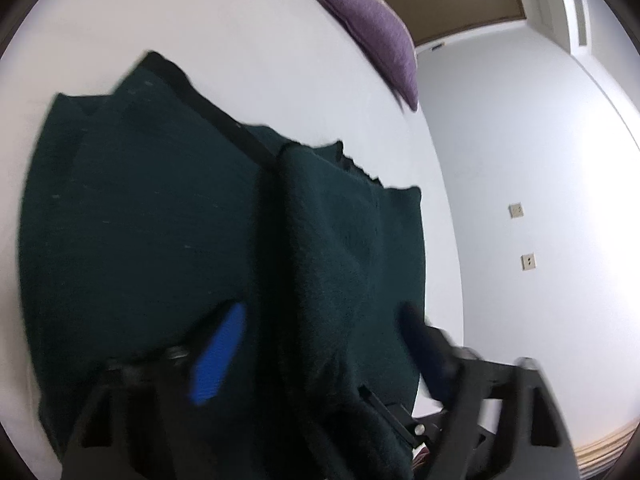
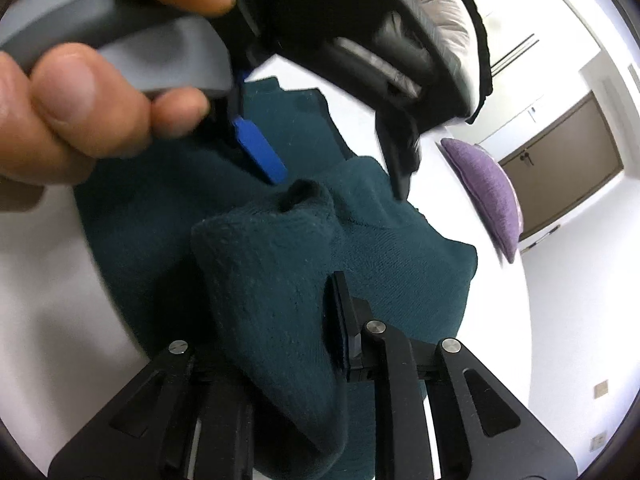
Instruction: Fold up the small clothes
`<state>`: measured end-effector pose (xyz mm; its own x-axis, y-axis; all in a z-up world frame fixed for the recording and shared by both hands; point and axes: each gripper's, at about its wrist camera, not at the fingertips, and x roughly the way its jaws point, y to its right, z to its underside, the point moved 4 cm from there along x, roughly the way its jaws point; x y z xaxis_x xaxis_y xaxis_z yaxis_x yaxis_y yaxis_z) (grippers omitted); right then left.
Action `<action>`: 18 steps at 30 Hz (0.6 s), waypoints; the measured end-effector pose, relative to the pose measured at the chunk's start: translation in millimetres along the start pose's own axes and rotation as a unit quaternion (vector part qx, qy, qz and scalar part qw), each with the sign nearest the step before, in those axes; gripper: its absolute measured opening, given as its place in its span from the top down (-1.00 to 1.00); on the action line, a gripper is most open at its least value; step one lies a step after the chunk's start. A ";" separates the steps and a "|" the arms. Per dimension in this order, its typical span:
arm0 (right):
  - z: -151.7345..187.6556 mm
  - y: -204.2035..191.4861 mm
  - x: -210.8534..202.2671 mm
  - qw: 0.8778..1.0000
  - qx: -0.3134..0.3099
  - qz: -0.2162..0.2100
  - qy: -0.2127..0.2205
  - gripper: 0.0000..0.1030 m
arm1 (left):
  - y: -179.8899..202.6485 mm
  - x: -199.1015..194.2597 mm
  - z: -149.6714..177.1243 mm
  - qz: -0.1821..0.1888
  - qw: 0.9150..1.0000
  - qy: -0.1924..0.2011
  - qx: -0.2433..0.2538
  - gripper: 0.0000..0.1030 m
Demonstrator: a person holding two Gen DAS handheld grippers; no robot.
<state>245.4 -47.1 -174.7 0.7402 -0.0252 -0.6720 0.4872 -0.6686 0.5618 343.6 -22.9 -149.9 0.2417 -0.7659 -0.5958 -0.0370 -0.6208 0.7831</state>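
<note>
A dark green knitted garment (image 1: 140,208) lies partly folded on a white surface (image 1: 260,40). In the left wrist view my left gripper (image 1: 320,332) hovers low over it. Its jaws stand apart, and a raised fold of the cloth runs between the blue pads (image 1: 220,352) without being pinched. In the right wrist view my right gripper (image 2: 272,308) is shut on a bunched fold of the garment (image 2: 272,264), lifted off the surface; the cloth hides its left finger. Beyond it a person's hand (image 2: 80,100) holds the left gripper (image 2: 332,164) over the garment.
A purple cushion (image 1: 380,40) lies at the far edge of the white surface, also the cushion (image 2: 488,192) on the right. A pale padded item (image 2: 432,4) sits behind the left gripper. A brown door (image 1: 452,0) and wall sockets (image 1: 516,210) are beyond the edge.
</note>
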 end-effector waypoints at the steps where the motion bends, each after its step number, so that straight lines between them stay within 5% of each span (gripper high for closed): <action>1: 1.3 4.1 -4.5 1.000 0.007 -0.009 0.008 0.62 | 0.9 3.6 0.5 -0.005 1.000 -0.008 -0.001 -0.11; 5: 13.2 16.9 -27.2 0.997 0.052 -0.053 0.035 0.28 | 2.9 11.0 1.0 -0.028 0.999 -0.015 0.011 0.36; 7: 24.2 25.8 -42.3 0.992 0.087 -0.077 0.045 0.27 | 2.5 9.9 1.2 -0.016 1.000 -0.015 0.006 0.60; 9: 37.4 34.9 -56.7 0.984 0.128 -0.111 0.054 0.27 | 4.4 6.8 1.0 -0.009 1.000 -0.012 0.006 0.68; 13: 72.6 80.4 -77.3 0.947 0.250 -0.185 0.078 0.18 | 11.6 -6.9 3.3 0.005 1.000 -0.002 0.021 0.71; 15: 96.3 114.7 -72.6 0.928 0.315 -0.183 0.082 0.10 | 11.8 -14.3 3.3 0.005 1.000 0.008 0.022 0.71; 18: 116.8 147.4 -57.2 0.916 0.370 -0.145 0.050 0.10 | 6.8 -26.7 3.1 0.003 1.000 0.013 0.024 0.71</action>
<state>220.8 -231.0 -109.9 0.6854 0.2768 -0.6735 0.2498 -0.9582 -0.1396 333.9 -7.2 -129.2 0.2658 -0.7652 -0.5864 -0.0853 -0.6245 0.7763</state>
